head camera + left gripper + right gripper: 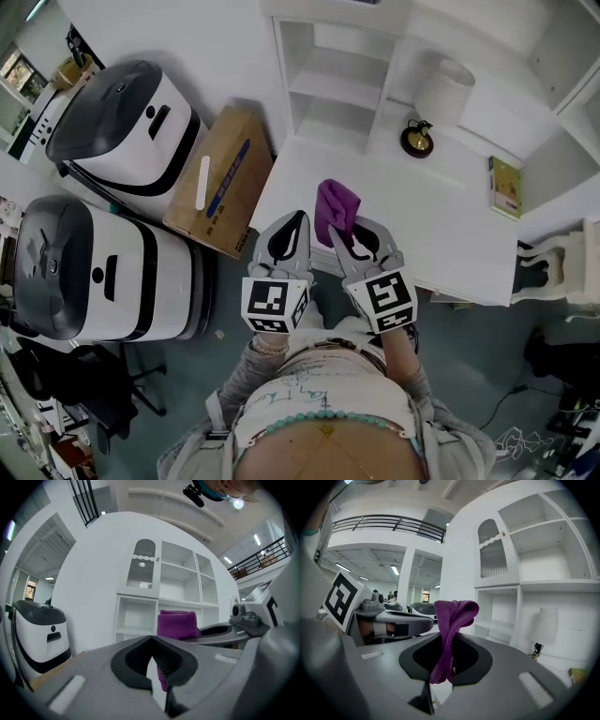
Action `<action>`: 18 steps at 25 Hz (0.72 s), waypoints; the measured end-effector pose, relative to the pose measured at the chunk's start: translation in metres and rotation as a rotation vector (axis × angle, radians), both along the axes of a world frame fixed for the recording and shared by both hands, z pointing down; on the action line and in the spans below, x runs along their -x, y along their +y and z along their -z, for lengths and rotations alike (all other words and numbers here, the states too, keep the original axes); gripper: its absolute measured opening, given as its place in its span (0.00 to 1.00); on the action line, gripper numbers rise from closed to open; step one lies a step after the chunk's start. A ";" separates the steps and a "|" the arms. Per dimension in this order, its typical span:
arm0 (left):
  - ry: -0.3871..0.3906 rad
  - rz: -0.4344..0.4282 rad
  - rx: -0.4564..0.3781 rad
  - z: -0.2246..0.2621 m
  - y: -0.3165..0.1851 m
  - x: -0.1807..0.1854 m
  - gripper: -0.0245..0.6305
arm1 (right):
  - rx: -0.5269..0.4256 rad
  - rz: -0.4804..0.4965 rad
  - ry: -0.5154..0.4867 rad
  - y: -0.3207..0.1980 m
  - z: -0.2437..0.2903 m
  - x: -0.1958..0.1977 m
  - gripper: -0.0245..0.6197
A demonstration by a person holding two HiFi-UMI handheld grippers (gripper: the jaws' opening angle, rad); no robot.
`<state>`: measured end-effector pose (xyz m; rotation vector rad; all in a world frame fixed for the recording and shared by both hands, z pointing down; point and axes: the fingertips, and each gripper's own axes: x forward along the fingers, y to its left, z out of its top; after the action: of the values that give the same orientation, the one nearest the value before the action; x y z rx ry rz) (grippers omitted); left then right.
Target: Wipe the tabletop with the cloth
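Observation:
A purple cloth (335,208) hangs bunched over the front part of the white tabletop (422,216). My right gripper (337,232) is shut on it. In the right gripper view the cloth (452,616) rises from between the jaws of this gripper (445,639) and folds over at the top. My left gripper (298,217) sits just left of the cloth, shut, with nothing between its tips. In the left gripper view this gripper (151,638) has its jaws meeting at the tip, and the cloth (177,624) shows just beyond them to the right.
On the table stand a white lamp (444,94), a small black and gold object (417,139) and a book (505,187) at the right edge. A white shelf unit (337,84) backs the table. A cardboard box (223,178) and two white machines (131,122) stand to the left.

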<state>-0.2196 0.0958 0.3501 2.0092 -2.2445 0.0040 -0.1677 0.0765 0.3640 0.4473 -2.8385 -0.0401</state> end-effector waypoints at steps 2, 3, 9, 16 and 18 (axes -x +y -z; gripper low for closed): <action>0.003 -0.024 -0.006 -0.002 -0.002 0.009 0.04 | 0.004 -0.027 -0.001 0.000 -0.003 0.007 0.16; 0.007 -0.032 -0.007 -0.004 -0.003 0.012 0.04 | 0.005 -0.039 0.000 -0.001 -0.005 0.010 0.16; 0.022 -0.074 0.010 -0.011 -0.019 0.017 0.04 | 0.011 -0.084 0.018 -0.016 -0.010 0.012 0.16; 0.023 -0.060 0.030 -0.013 -0.050 0.024 0.04 | 0.024 -0.053 0.014 -0.051 -0.006 0.028 0.16; 0.018 -0.048 0.033 -0.010 -0.061 0.028 0.04 | 0.018 -0.035 0.009 -0.062 -0.002 0.034 0.16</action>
<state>-0.2473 0.0352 0.3601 2.0375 -2.1700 0.0278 -0.2017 0.0144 0.3659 0.4919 -2.8196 -0.0100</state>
